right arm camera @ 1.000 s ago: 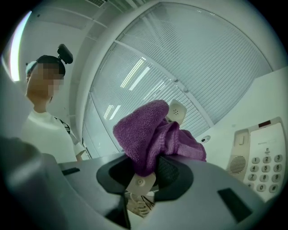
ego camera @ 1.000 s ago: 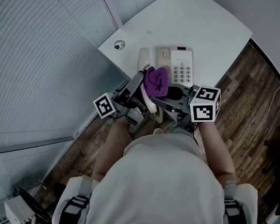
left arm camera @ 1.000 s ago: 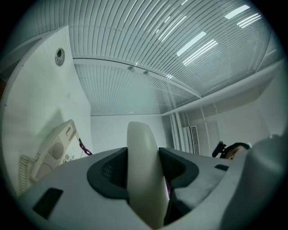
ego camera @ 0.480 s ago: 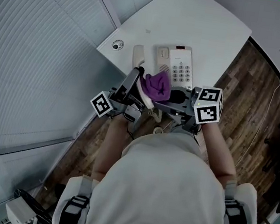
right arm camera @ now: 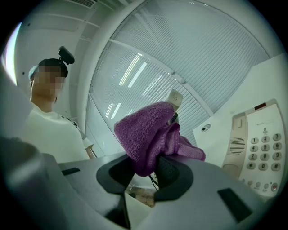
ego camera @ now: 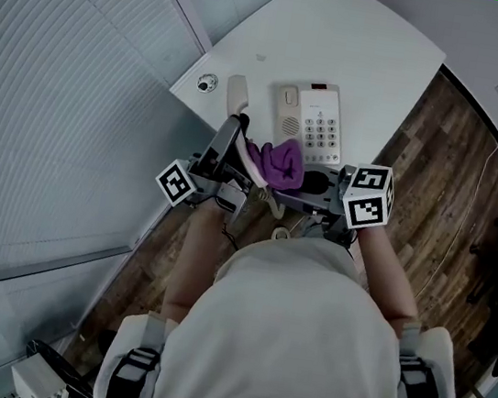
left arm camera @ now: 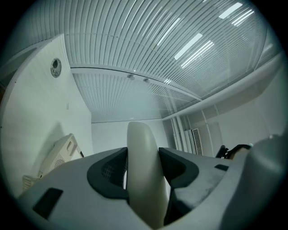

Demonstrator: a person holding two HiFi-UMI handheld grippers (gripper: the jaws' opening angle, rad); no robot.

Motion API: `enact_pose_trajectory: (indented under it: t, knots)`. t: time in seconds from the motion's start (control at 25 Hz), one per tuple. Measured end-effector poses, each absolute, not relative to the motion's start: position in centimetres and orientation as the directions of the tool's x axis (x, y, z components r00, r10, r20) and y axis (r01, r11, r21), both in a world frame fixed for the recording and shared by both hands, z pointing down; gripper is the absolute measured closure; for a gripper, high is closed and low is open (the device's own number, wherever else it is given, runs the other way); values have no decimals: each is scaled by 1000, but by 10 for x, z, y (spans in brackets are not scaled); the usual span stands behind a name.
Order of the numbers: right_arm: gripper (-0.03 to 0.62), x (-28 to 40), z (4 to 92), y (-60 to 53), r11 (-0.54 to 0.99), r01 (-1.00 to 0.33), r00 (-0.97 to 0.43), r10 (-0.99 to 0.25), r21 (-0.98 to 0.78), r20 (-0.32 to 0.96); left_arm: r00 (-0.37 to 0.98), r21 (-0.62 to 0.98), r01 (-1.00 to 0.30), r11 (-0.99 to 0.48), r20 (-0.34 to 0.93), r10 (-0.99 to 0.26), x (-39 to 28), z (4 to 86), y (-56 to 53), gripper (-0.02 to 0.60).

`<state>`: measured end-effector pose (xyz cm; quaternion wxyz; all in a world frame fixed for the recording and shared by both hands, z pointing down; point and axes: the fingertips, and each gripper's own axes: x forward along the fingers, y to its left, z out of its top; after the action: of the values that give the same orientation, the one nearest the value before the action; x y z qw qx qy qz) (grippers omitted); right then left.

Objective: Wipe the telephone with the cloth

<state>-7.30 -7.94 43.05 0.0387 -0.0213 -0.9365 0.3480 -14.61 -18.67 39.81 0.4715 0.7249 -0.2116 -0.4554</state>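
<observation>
Telephone [ego camera: 308,124]: the base sits flat on the white tabletop [ego camera: 374,45], close to the near edge, keypad facing up. The cradle is uncovered. The handset [ego camera: 237,95] is off the base and held in the air to the left of it, above the tabletop's left edge.

Left gripper [ego camera: 236,129]: the fingers [left arm camera: 105,173] are closed on the cream handset, one pad against each side. In the left gripper view the handset stands upright between them, its rounded end rising past the fingertips. The base shows low at the left of that view.

Cloth [ego camera: 279,162]: purple, bunched, held in the air at the near end of the base. Contact between cloth and base cannot be confirmed.

Right gripper [ego camera: 306,180]: the fingers [right arm camera: 173,177] are clamped on the lower part of the cloth. The loose folds bulge up and out past the fingertips. In the right gripper view the base lies at the right and the handset shows behind the cloth.

Surroundings: a round cable port [ego camera: 208,83] is set in the tabletop left of the handset. Wooden floor [ego camera: 438,175] lies to the right, a ribbed wall panel [ego camera: 64,73] to the left
</observation>
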Motion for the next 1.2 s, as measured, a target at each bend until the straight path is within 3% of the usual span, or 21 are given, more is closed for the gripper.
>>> enact_pose_trajectory:
  t: [0.48,0.88,1.2]
  knots:
    - [474,-65,449,-69,719,-34,-996,35,-694,85,494,869,111,-482,-469,-732,-148,393,-195,356]
    - [474,-12,454,-118,708,-328,-942,-297,-626,157,551,913,-33,-407,-323,-770,-123,423,-207,356]
    - [474,34,455,-168,647,-447,-874,-463,-618,147,591,916,-268,-300,-90,-801,-85,470,-238,356]
